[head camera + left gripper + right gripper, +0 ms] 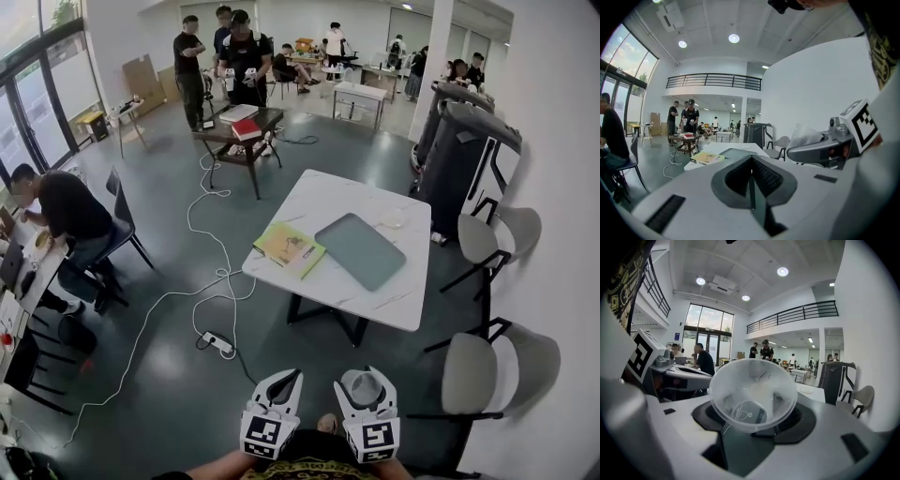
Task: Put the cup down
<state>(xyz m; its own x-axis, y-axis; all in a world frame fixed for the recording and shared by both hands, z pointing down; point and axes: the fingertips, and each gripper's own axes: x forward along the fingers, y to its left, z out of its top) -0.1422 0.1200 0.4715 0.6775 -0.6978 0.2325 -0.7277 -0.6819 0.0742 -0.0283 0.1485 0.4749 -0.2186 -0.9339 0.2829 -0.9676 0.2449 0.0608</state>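
Between the jaws of the right gripper (pixel 366 384) sits a clear plastic cup (pixel 752 394). The jaws stand wide and press on its sides, and its open mouth faces back toward that gripper's camera. The cup is up in the air, over the floor and short of the near edge of the desk (pixel 394 300). Just beside it, the left gripper (pixel 751 164) has its jaws closed together with nothing between them. Both grippers point toward the desk, a white marble-look top. On it a yellow book (pixel 289 247) lies at the left edge, and a grey-green tray (pixel 360 249) lies flat across the middle. A small clear dish (pixel 392 221) rests near the far right corner. Two grey chairs (pixel 483 239) stand off the desk's right edge. A white power strip (pixel 217 343) lies on the floor off the near left corner.
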